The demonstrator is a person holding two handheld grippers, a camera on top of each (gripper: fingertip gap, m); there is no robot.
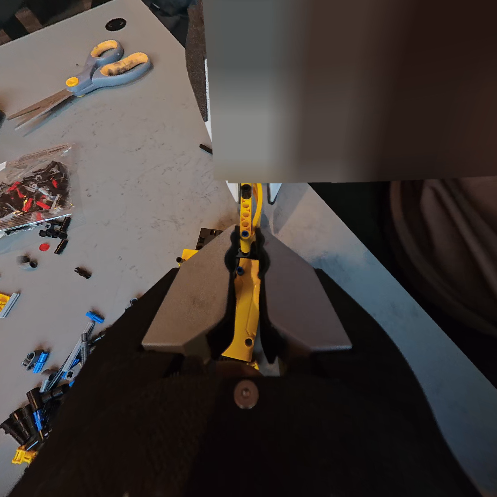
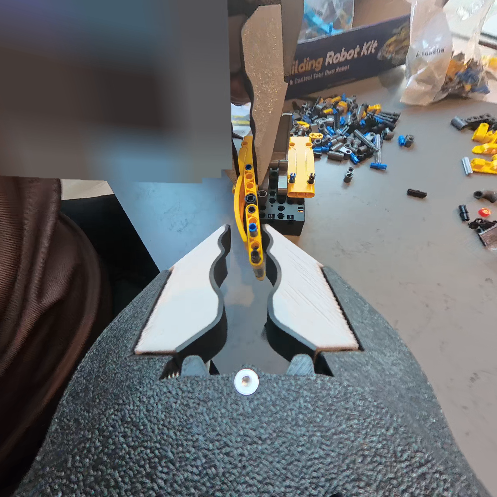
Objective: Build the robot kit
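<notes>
My left gripper (image 1: 246,238) is shut on a yellow building-kit assembly (image 1: 246,309); its yellow perforated beam (image 1: 245,212) sticks out forward past the fingertips. In the right wrist view the left gripper's tan finger (image 2: 265,80) comes down from above onto that assembly, which includes a black holed block (image 2: 282,215) and a yellow panel (image 2: 301,166). My right gripper (image 2: 247,231) is open. Its white fingers stand on either side of the free end of the yellow beam (image 2: 254,242), which lies against the right finger, with a gap on the left. The table (image 2: 363,269) lies below.
Grey-and-yellow scissors (image 1: 107,67), a clear bag of black and red parts (image 1: 35,188) and loose pins lie to the left. A dark kit box (image 2: 347,59), a plastic bag (image 2: 446,53) and a pile of small parts (image 2: 347,129) lie beyond. A person's brown clothing (image 2: 40,269) is past the table edge. Only a small space, under 4 cm, lies between the two pairs of fingers.
</notes>
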